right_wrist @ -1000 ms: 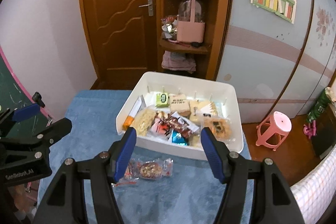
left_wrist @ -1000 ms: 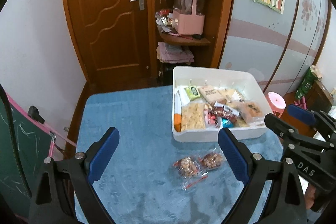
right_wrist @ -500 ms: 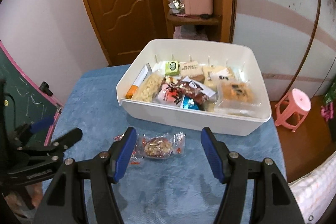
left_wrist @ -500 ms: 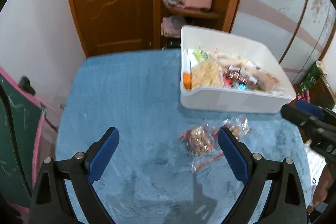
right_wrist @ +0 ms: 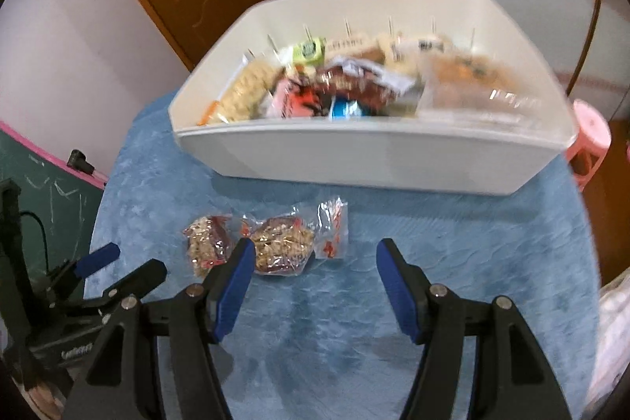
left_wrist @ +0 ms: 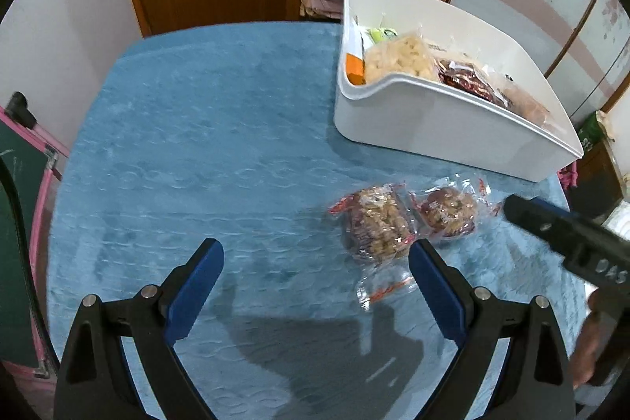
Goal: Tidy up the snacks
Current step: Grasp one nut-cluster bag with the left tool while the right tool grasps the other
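Below the white bin, at lower centre, two snack packets are lying on the table. I am holding my right claw and left claw open, empty; crinkly film, possibly joined, risks slipping.

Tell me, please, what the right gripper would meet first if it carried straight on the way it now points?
Probably the blue tablecloth itself. The right gripper is open and empty, and its line meets bare cloth short of the white bin. The nut snack packet lies beside its left finger, possibly brushed; depth is unclear.
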Available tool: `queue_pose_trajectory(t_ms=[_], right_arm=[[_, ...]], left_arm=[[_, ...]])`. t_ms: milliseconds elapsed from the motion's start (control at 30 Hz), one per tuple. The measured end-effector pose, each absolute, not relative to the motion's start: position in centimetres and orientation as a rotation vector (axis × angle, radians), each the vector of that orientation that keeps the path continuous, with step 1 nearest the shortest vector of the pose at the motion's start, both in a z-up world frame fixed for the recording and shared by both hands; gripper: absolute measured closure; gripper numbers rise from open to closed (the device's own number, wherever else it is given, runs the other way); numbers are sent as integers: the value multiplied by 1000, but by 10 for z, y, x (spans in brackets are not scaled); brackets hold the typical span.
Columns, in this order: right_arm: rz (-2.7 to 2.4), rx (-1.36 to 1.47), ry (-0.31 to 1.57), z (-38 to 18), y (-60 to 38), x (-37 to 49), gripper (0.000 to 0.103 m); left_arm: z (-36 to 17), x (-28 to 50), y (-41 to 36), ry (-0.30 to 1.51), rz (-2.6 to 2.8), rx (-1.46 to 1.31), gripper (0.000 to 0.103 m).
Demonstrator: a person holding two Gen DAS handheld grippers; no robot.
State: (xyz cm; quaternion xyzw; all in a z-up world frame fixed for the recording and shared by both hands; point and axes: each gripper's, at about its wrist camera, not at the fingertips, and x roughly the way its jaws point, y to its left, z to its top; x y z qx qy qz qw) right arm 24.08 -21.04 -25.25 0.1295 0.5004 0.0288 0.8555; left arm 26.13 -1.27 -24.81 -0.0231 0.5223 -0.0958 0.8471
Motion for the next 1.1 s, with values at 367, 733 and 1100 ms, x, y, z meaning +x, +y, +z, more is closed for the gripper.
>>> queue_pose_trajectory(t_ms=[367,733,1100], right_arm=[[139,448,1106,-295,-208,259,39],[178,372,1081,-292,-191,261,57],[38,387,1014,-288,-226,232,58]], left_arm=[[-281,279,-43,1131,-212,19,8],[-289,287,-50,1133,-227,9,8],[-297,292,-65,1124,-231,-7,21]])
